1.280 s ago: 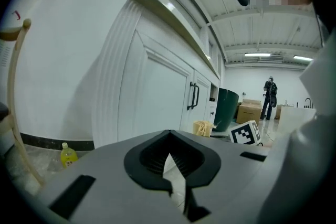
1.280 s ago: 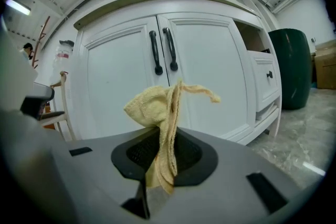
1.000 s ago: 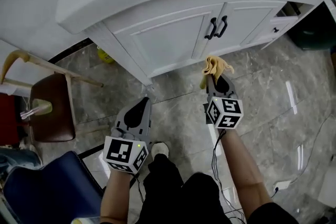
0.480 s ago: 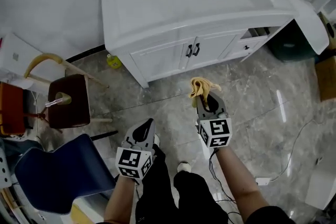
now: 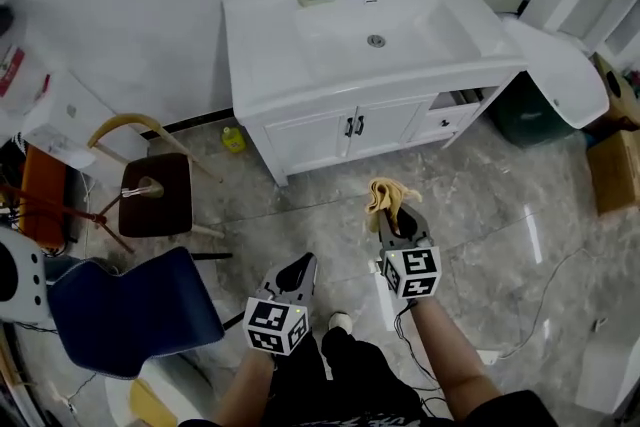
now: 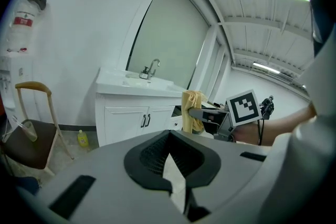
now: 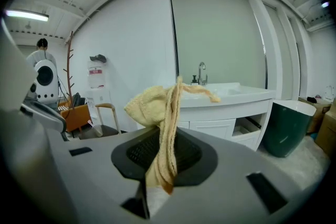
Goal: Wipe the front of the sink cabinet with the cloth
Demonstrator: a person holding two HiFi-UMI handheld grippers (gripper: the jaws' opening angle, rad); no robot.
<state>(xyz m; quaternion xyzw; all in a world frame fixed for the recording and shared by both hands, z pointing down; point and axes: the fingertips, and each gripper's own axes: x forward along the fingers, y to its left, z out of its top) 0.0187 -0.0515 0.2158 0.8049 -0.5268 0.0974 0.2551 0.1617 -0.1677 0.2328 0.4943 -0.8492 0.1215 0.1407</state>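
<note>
Cloth (image 5: 386,194) was clamped in R claw (image 5: 395,215), well short of sink cabinet (image 5: 320,133) front; L claw (image 5: 303,263) was closed, empty. Wiping not yet begun.

Head view: looks steeply down from high up, well back from the sink cabinet (image 5: 330,130). Both gripper views: low, level, facing it. All three share its front.

Over a grey marble floor (image 5: 480,195), white wall (image 5: 130,5) ahead.
Brown-seated chair (image 5: 155,195) by the wall, blue chair (image 5: 130,310) nearer, dark green bin (image 5: 520,110) right.
</note>
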